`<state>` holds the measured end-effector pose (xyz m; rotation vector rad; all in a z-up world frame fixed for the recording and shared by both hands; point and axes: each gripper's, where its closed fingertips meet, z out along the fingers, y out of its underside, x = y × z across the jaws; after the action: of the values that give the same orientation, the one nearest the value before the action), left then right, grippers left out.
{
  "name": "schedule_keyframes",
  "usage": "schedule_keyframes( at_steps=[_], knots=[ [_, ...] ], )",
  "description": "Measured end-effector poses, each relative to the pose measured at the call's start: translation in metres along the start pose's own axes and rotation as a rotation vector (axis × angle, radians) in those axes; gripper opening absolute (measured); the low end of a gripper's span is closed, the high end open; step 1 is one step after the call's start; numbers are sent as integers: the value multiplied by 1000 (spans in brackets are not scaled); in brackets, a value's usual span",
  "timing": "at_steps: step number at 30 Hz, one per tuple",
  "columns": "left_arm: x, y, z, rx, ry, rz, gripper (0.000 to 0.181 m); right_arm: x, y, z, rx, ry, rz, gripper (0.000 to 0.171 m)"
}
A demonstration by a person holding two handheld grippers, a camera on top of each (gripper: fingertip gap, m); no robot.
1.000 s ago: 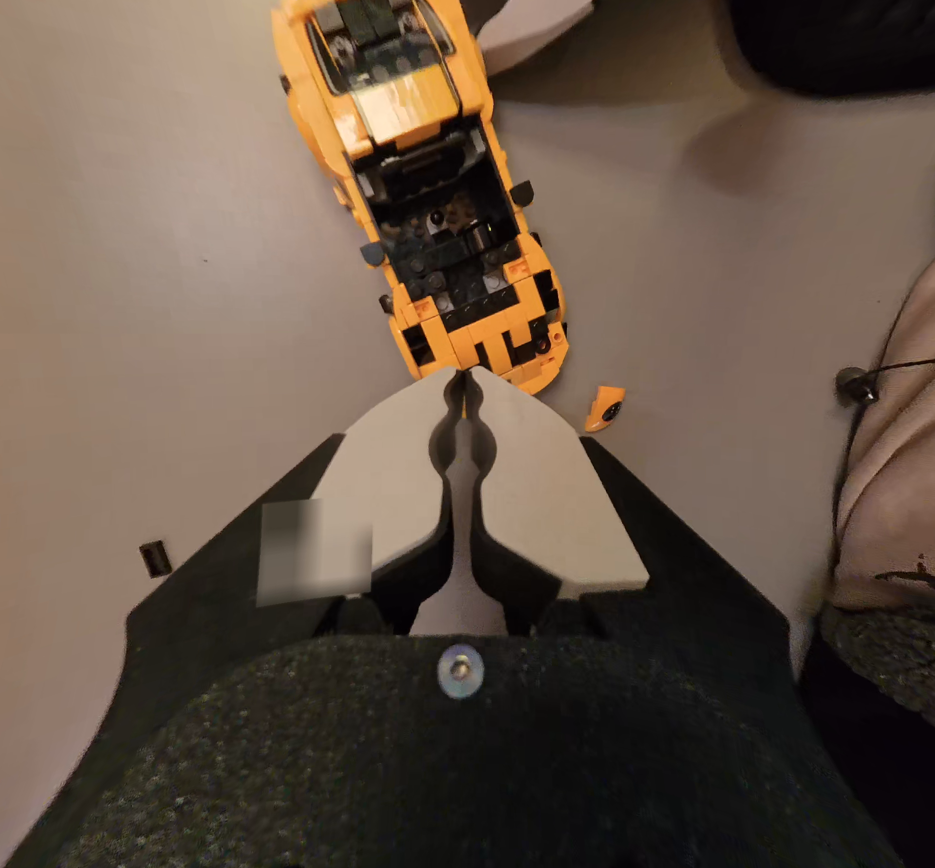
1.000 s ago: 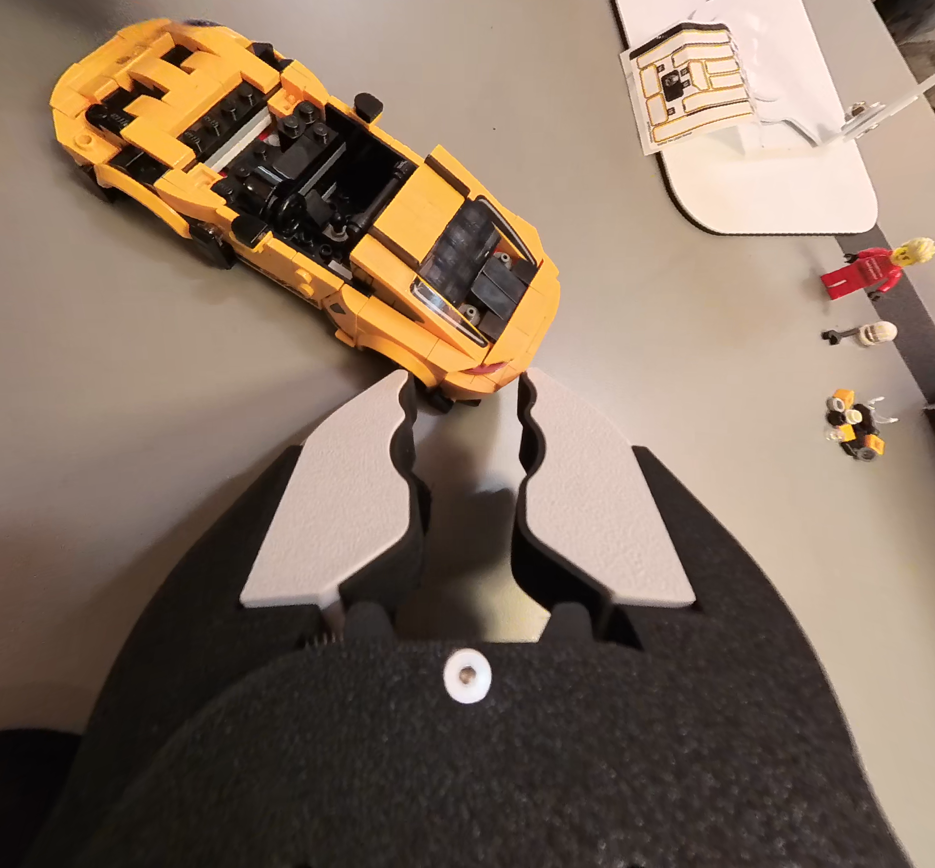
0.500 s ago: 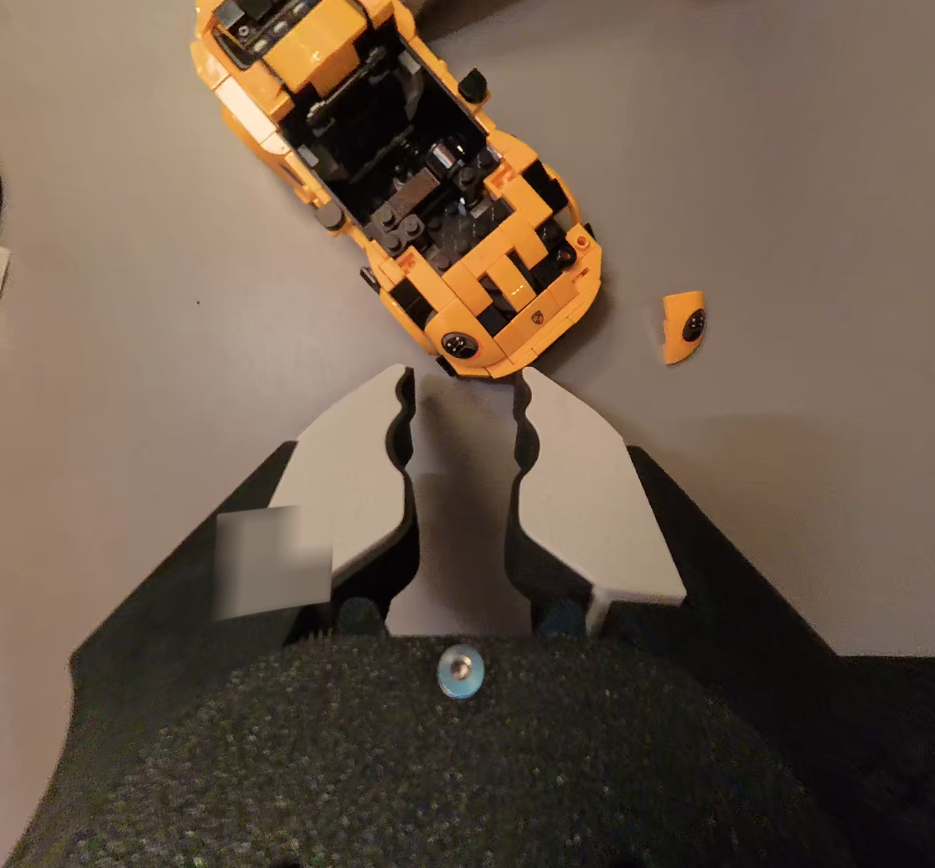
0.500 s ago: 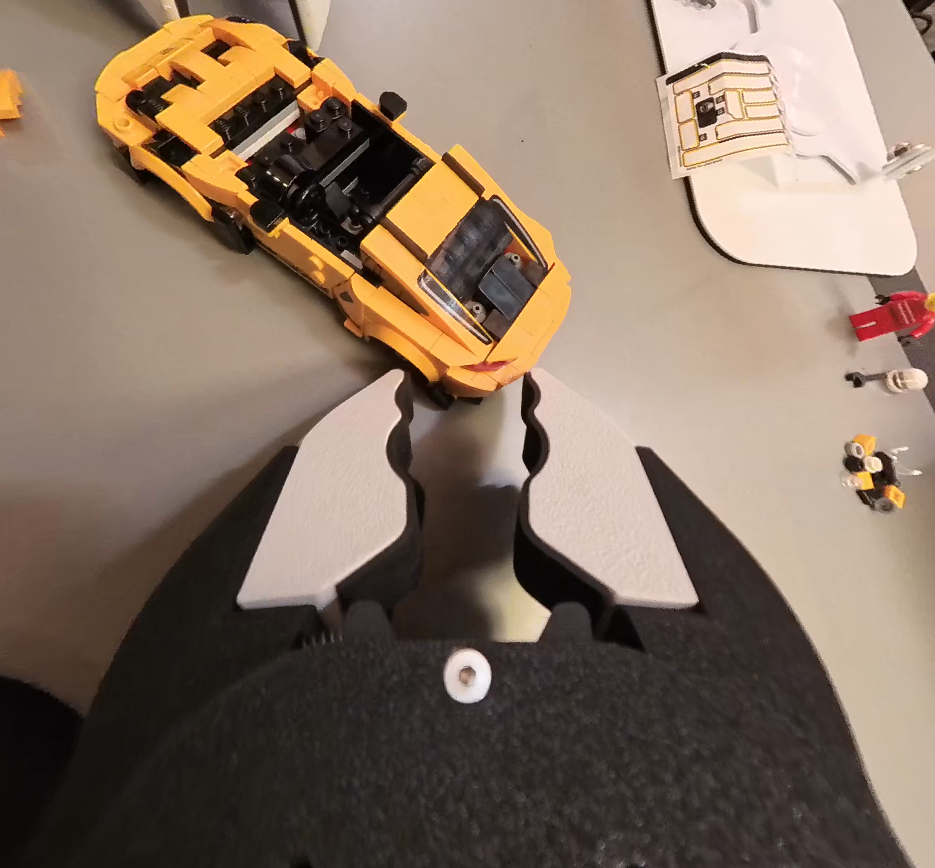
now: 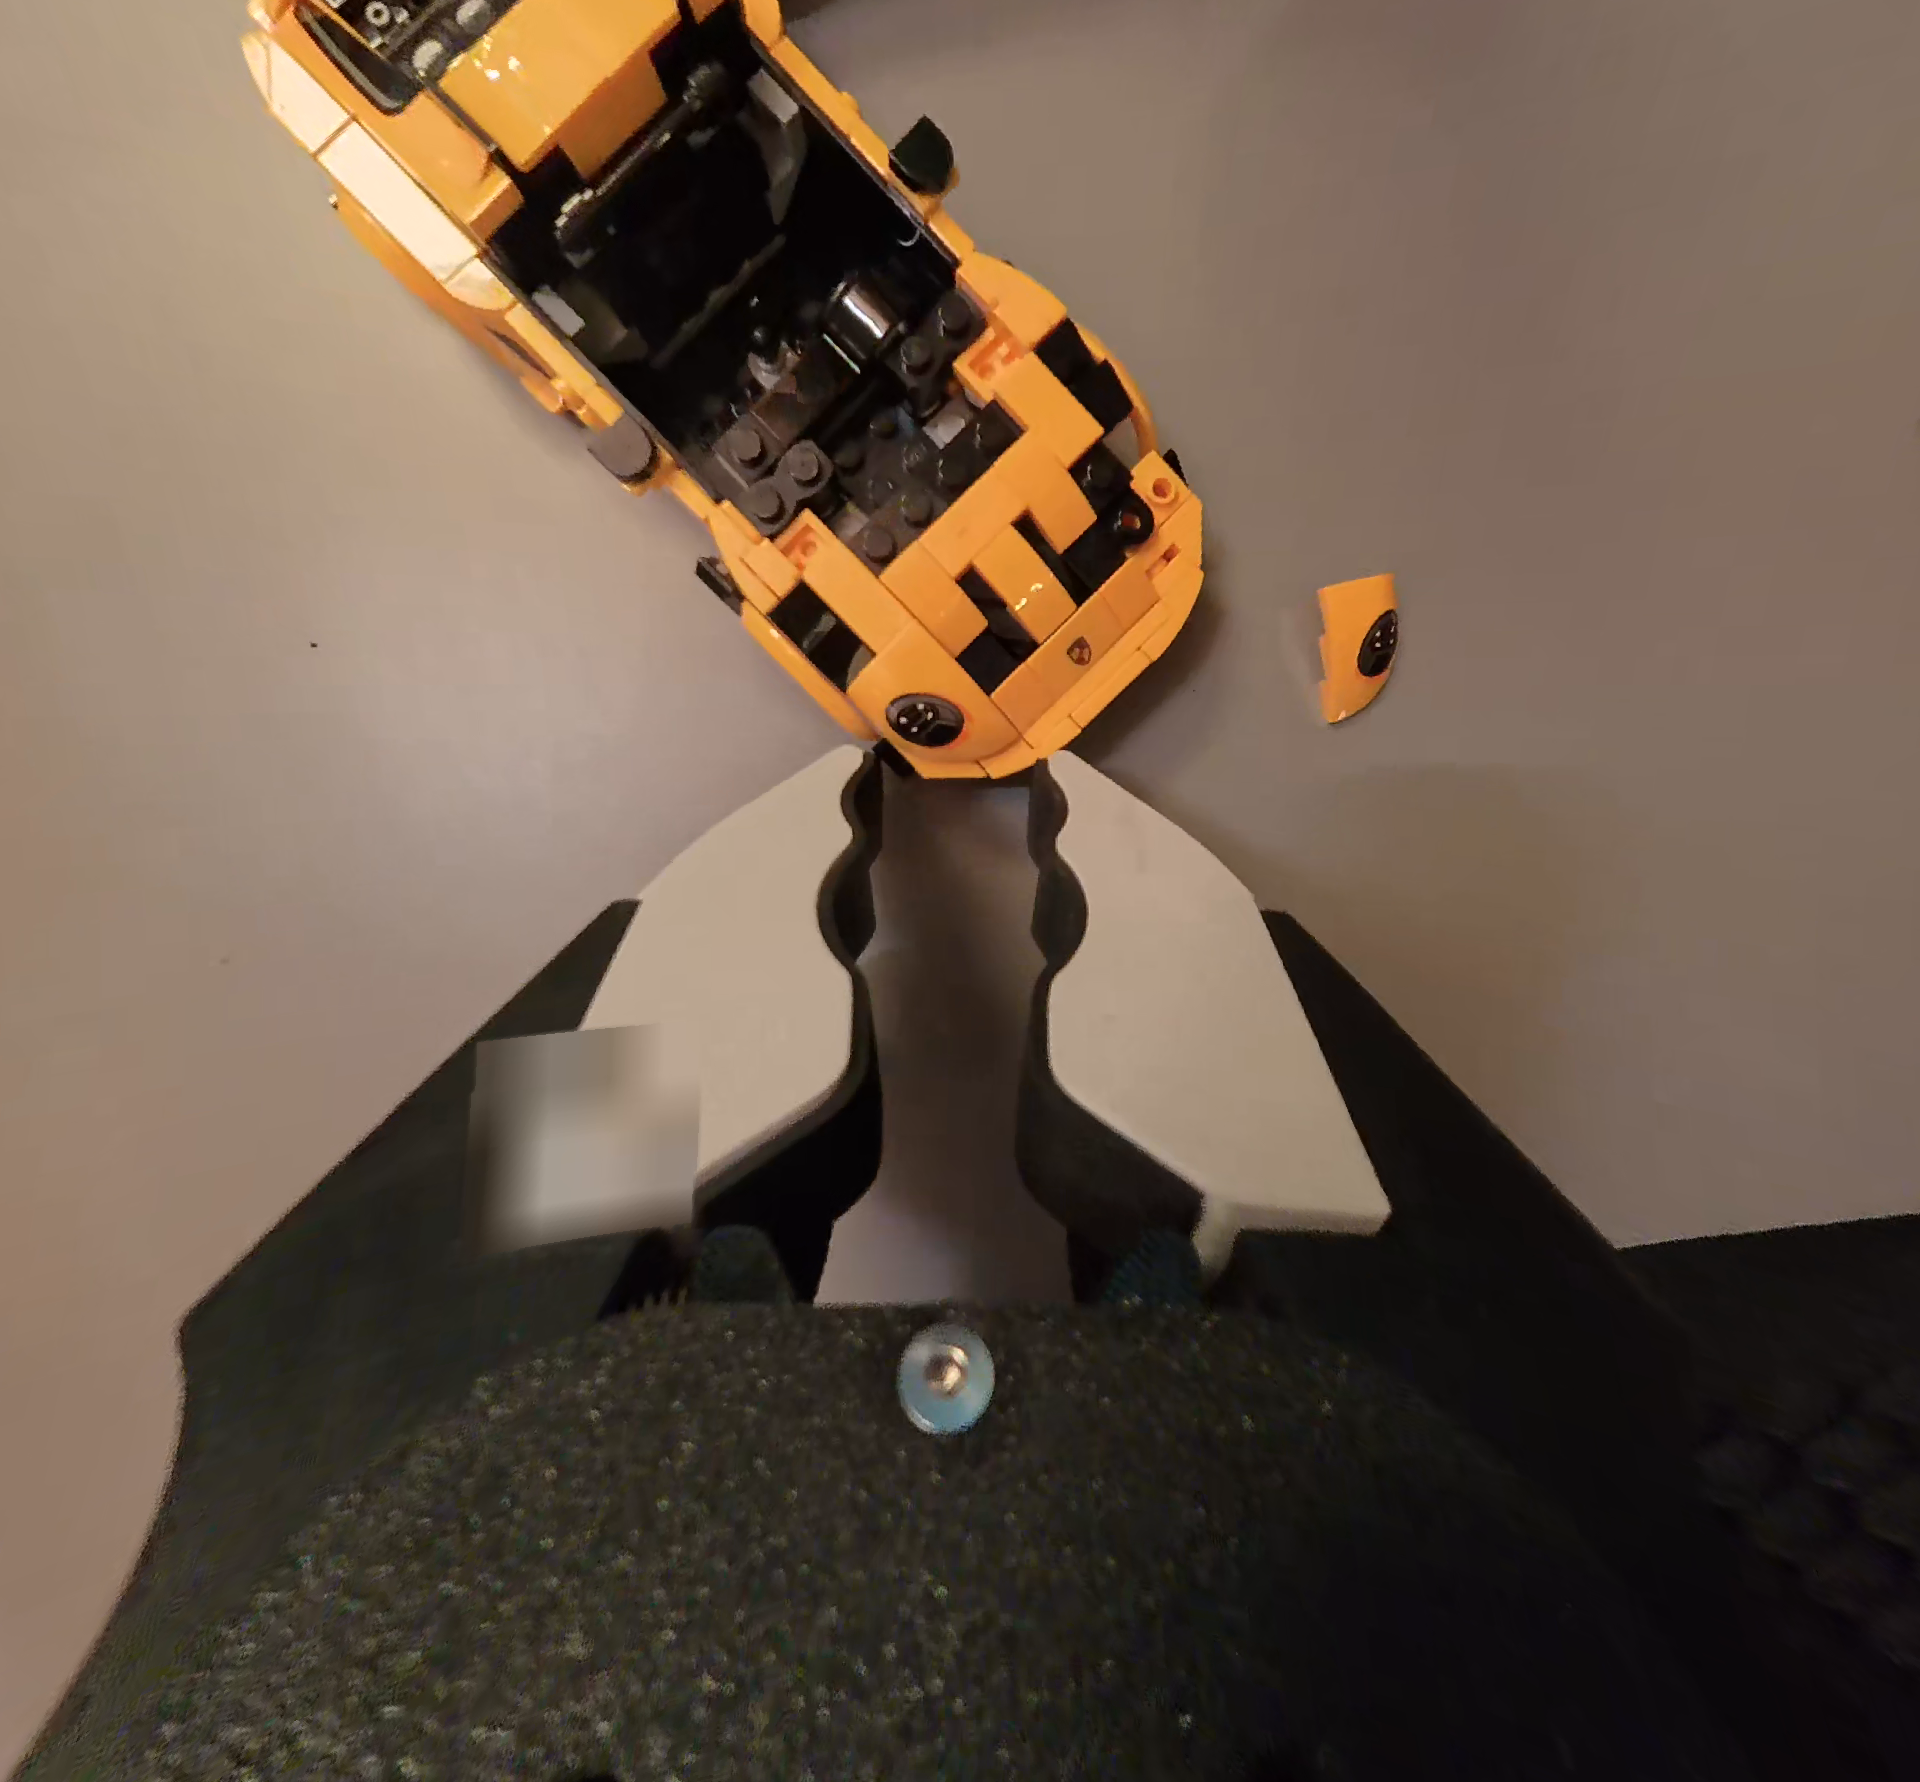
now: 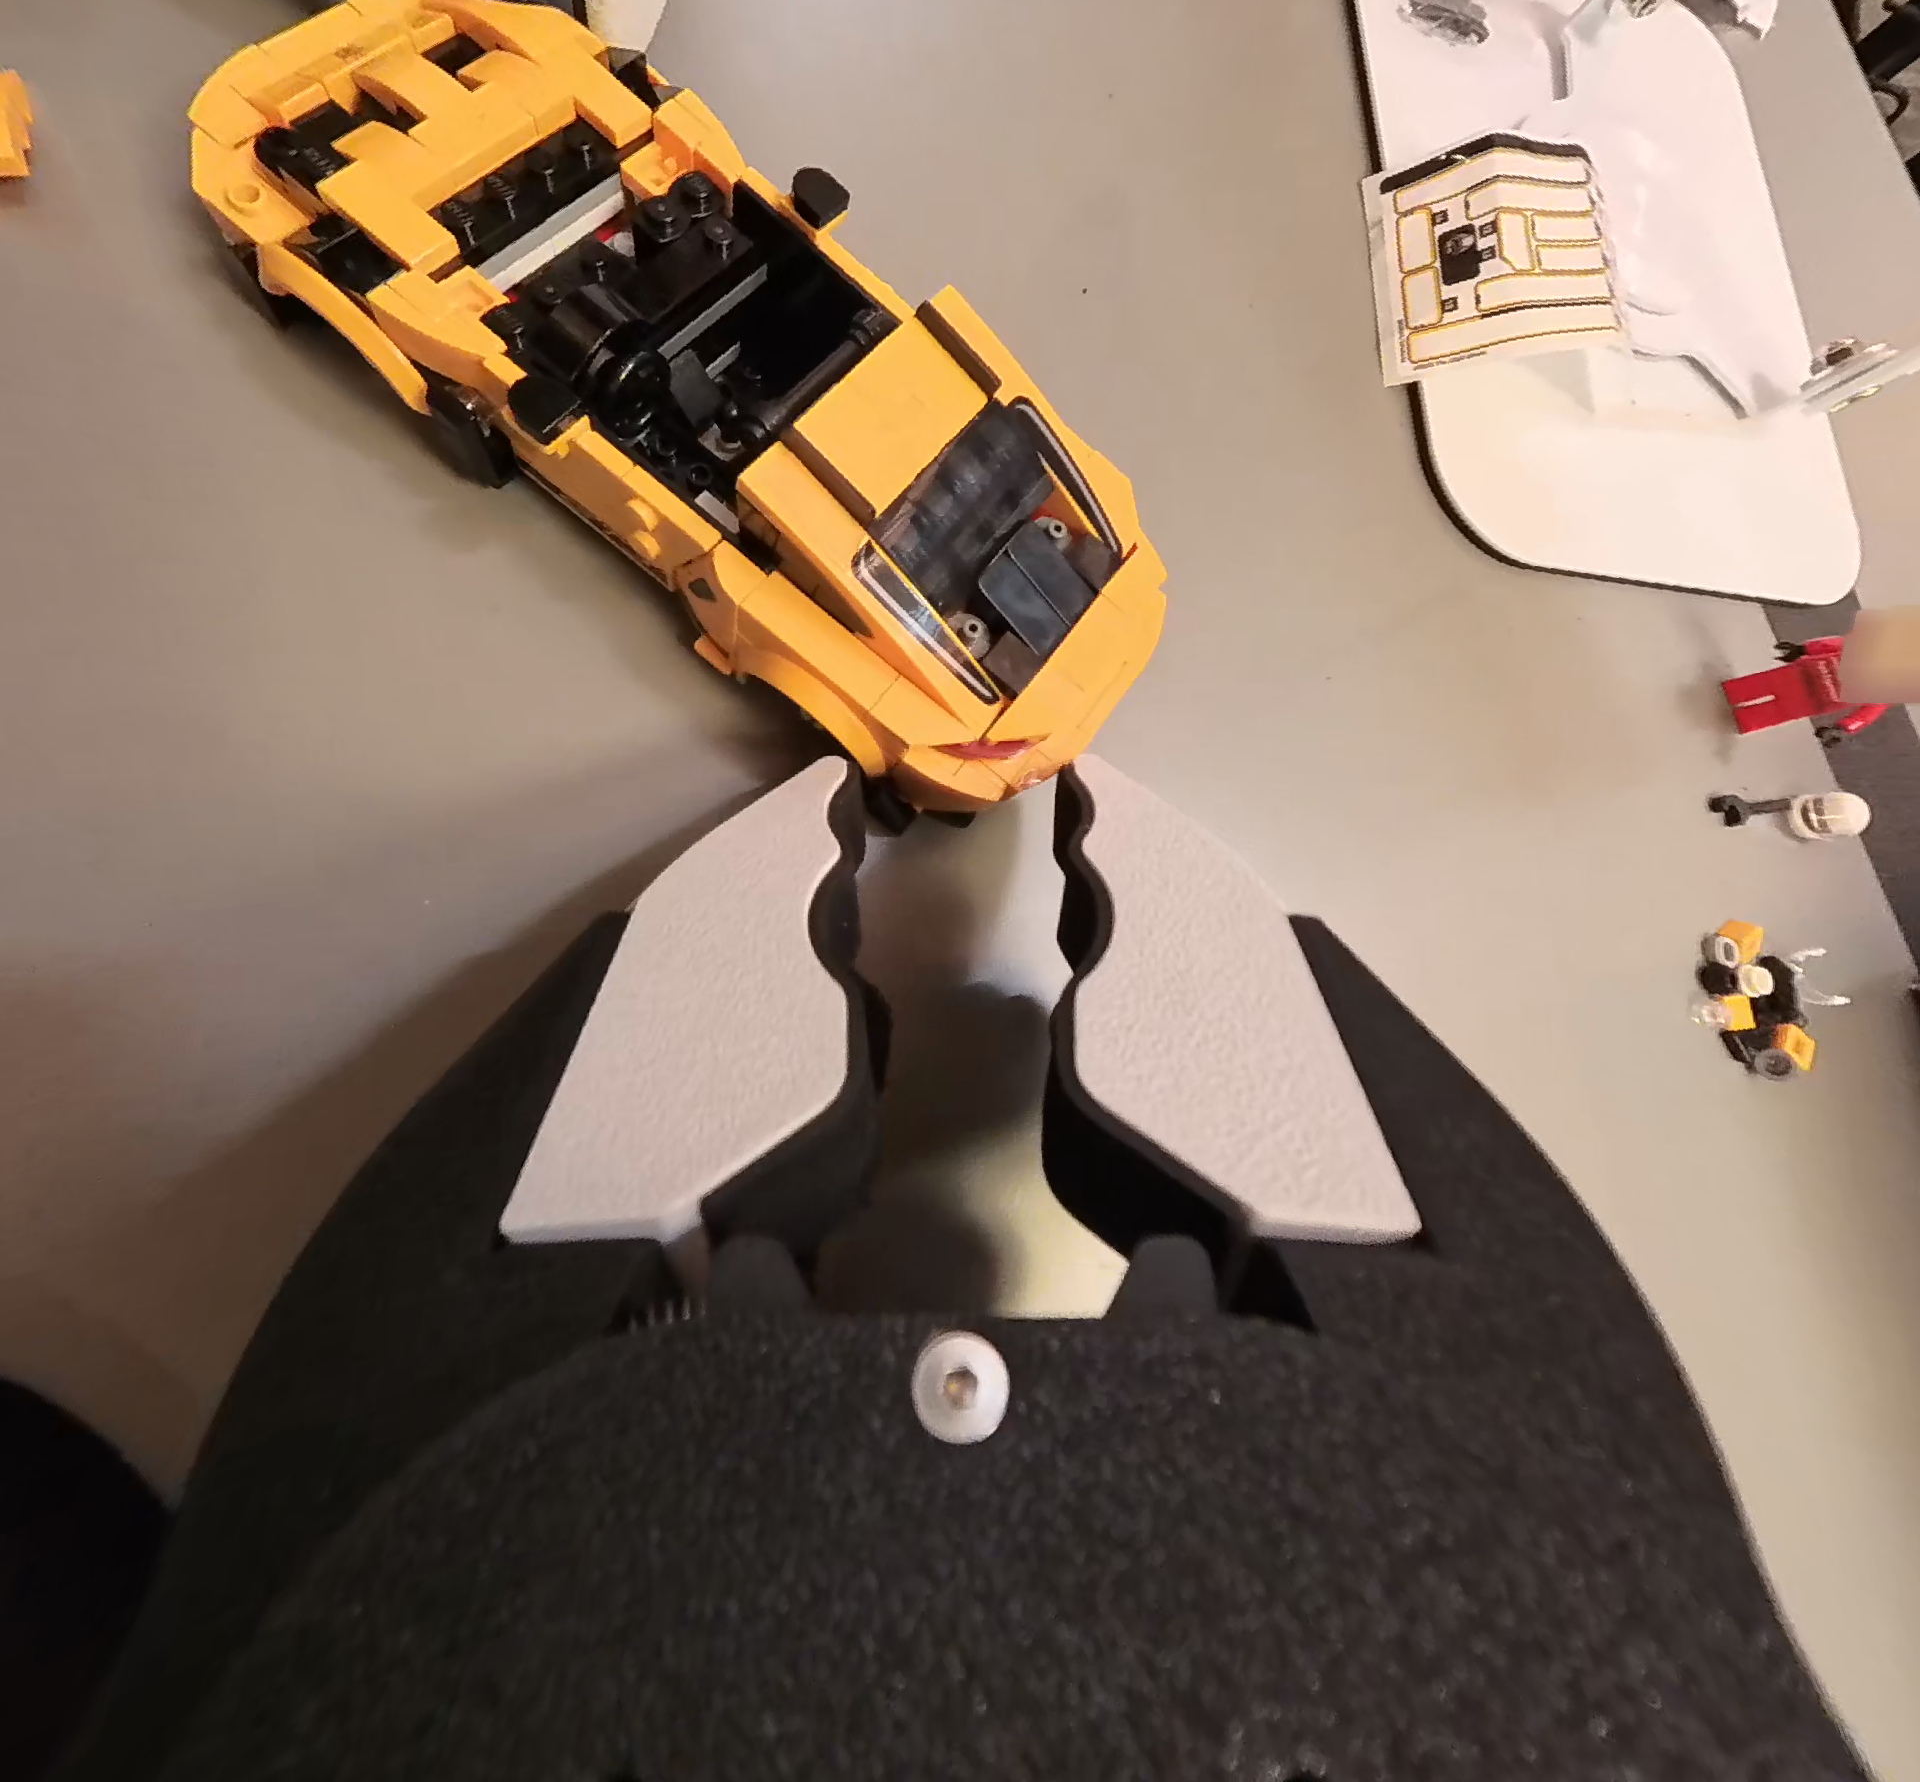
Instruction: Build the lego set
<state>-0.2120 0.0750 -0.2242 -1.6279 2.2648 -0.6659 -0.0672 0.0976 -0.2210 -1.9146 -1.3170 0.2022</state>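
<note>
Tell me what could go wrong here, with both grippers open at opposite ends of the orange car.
1. Both grippers are open, the left gripper at the nose and the right gripper at the tail of the orange car. Uneven closing could probably pivot it on the table.
2. The loose orange headlight piece lies close beside the nose; a sliding car might knock it away.
3. The roofless cabin is exposed, so a hard squeeze might pop bricks loose.

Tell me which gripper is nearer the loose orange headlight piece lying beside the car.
Left. The left gripper sits at the car's nose, with the loose orange headlight piece just to its right. The right gripper is at the car's opposite end, farther away.
</note>
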Motion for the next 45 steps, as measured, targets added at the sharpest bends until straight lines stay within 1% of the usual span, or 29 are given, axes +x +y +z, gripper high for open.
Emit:
schedule_keyframes(
  at_steps=[13, 14, 15, 16, 17, 18, 19, 20, 21, 22, 23, 24, 25, 26, 28, 30, 34, 37, 39, 41, 43, 45],
  knots=[
    [0, 2, 1, -38, 52, -65, 24, 1, 1, 0, -10, 18, 8, 35],
    [-5, 2, 1, -34, 23, -77, 21, 0, 0, 0, -9, 15, 8, 35],
    [-27, -4, -1, 24, -114, -103, 0, -13, -6, 1, 31, -63, -3, 34],
    [-28, -20, 0, 116, -76, -130, 0, -45, -22, 5, 106, -215, -12, 29],
    [-23, -24, 4, 77, -19, -135, 0, -59, -29, 10, 64, -233, -91, 13],
    [-28, -19, 0, 12, -68, -62, 0, -25, -26, 11, -24, 29, -191, 4],
    [-44, -16, -15, 23, -167, -36, 0, 14, -20, -6, -48, 257, -244, 0],
    [-53, -13, -35, 70, -186, -90, 0, 16, -18, -19, 3, 183, -148, 0],
    [-59, -13, -52, 119, -180, -172, 0, 6, -23, -28, 71, 43, -28, 7],
    [-62, -13, -65, 141, -196, -205, 0, 6, -25, -30, 91, 31, 6, 14],
    [-61, -11, -71, 123, -222, -192, 0, 9, -23, -26, 76, 75, -42, 18],
    [-56, -11, -75, 105, -245, -174, 0, 12, -21, -22, 73, 107, -64, 18],
    [-53, -11, -80, 114, -266, -173, 0, 11, -21, -20, 80, 95, -48, 21],
    [-48, -10, -85, 134, -273, -196, 0, 10, -20, -20, 77, 79, -34, 25],
    [-33, -5, -91, 169, -281, -236, 0, 10, -24, -26, 97, 93, -25, 27],
    [-15, 3, -93, 180, -291, -253, 5, 7, -30, -29, 120, 79, -4, 30],
    [24, 19, -91, 194, -259, -317, 18, -4, -37, -23, 117, 48, -13, 32],
    [58, 22, -79, 223, -206, -325, 28, -22, -49, -23, 134, -3, -25, 35],
    [84, 20, -66, 234, -171, -302, 37, -39, -59, -24, 138, -52, -30, 40],
    [112, 14, -49, 249, -126, -269, 47, -61, -67, -24, 133, -117, -19, 48],
    [137, 8, -31, 250, -87, -232, 59, -83, -70, -23, 114, -184, -12, 61],
    [156, 5, -15, 226, -84, -184, 72, -105, -71, -20, 88, -248, -17, 68]
  ],
)
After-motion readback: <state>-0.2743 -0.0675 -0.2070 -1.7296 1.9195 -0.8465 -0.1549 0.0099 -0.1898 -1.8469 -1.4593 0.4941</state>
